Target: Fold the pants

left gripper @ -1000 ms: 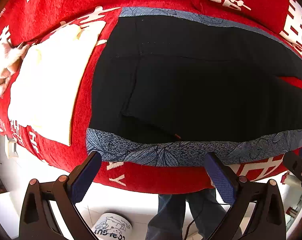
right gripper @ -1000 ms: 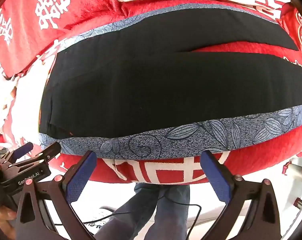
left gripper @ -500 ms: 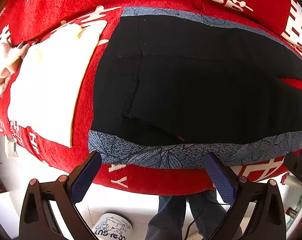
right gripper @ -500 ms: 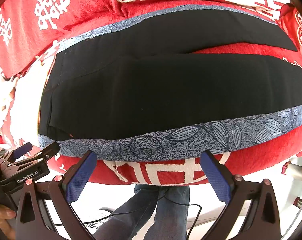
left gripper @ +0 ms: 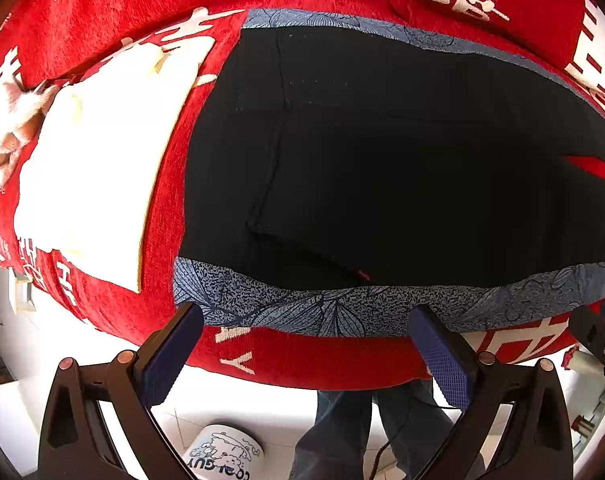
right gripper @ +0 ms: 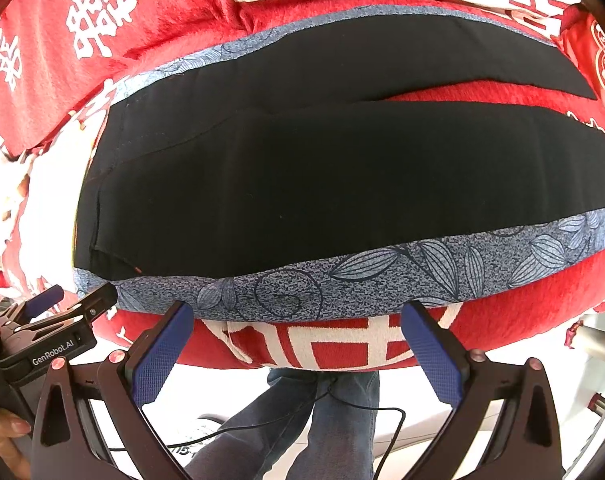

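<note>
Showing the approach stage of the fold: the black pants (right gripper: 342, 184) lie flat on a red blanket (right gripper: 142, 20) printed with white characters, waistband toward the left of both views and the two legs running off to the right, with a narrow red wedge of blanket visible between them. A blue-grey leaf-patterned strip (right gripper: 342, 276) borders the near and far long edges of the garment; whether it is a side panel of the pants or a separate cloth beneath them cannot be settled from these views. The left hand-held gripper (left gripper: 302, 344) hovers just short of the near edge at the waist end, its blue-padded fingers (left gripper: 170, 356) spread wide with nothing between them. The right hand-held gripper (right gripper: 298, 340) hangs beside it along the same near edge, further toward the legs, likewise spread wide and empty. A folded white cloth (left gripper: 102, 152) lies on the blanket beyond the waistband, clear of the pants. No fold appears to have been made yet, so the step in hand is judged to be the first grasp. The next move calls for both tools to advance onto the near edge, pinch through the full thickness of the fabric, and carry that edge across so one leg lies over the other.
</note>
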Motion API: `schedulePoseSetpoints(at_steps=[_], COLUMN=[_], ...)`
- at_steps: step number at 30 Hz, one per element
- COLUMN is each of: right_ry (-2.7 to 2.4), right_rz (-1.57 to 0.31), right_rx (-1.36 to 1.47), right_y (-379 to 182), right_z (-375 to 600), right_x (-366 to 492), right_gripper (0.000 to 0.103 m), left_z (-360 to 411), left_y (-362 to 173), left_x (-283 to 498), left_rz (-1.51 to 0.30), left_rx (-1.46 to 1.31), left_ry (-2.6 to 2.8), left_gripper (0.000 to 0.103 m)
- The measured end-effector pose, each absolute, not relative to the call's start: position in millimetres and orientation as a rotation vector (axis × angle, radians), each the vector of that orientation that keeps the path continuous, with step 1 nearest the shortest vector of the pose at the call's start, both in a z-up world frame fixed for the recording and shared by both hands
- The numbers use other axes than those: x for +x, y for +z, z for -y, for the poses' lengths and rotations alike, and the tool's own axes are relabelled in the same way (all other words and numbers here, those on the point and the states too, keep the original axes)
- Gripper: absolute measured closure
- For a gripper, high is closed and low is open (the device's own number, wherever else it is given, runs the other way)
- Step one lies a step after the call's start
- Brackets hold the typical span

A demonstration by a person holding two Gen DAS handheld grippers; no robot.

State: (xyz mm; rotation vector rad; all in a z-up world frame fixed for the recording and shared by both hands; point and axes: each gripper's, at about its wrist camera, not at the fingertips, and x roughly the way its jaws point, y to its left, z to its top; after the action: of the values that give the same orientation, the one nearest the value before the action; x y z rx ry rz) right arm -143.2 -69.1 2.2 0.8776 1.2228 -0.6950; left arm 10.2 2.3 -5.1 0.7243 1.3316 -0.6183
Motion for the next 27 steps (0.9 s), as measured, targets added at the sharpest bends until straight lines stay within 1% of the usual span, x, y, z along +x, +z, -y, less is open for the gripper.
schedulePoseSetpoints(at_steps=[14, 18, 25, 27], right_ry=[-0.695, -0.686, -0.555, -0.491], right_rz=[-1.229, -1.220, -1.115, -1.077], right_rx=[0.886, 0.894, 1.030, 1.078], right_y=[-2.5, -3.0, -9.7, -15.0], right_z=[70.0, 70.8, 68.5, 64.6], right_x=[-143.5, -144.0, -144.6, -142.8], right_gripper=[0.000, 0.000, 0.000, 0.000], left_z=[-3.1, -3.6, -18.4, -25.7], left_y=[-9.3, -8.8, -16.2, -17.1], left_x=[15.7, 18.2, 34.5, 40.2], left_rz=[-1.321, -1.319, -1.413, -1.415], left_rx=[0.698, 0.653, 0.526, 0.468], left_ry=[-0.618, -0.636, -0.671, -0.695], left_gripper=[0.000, 0.000, 0.000, 0.000])
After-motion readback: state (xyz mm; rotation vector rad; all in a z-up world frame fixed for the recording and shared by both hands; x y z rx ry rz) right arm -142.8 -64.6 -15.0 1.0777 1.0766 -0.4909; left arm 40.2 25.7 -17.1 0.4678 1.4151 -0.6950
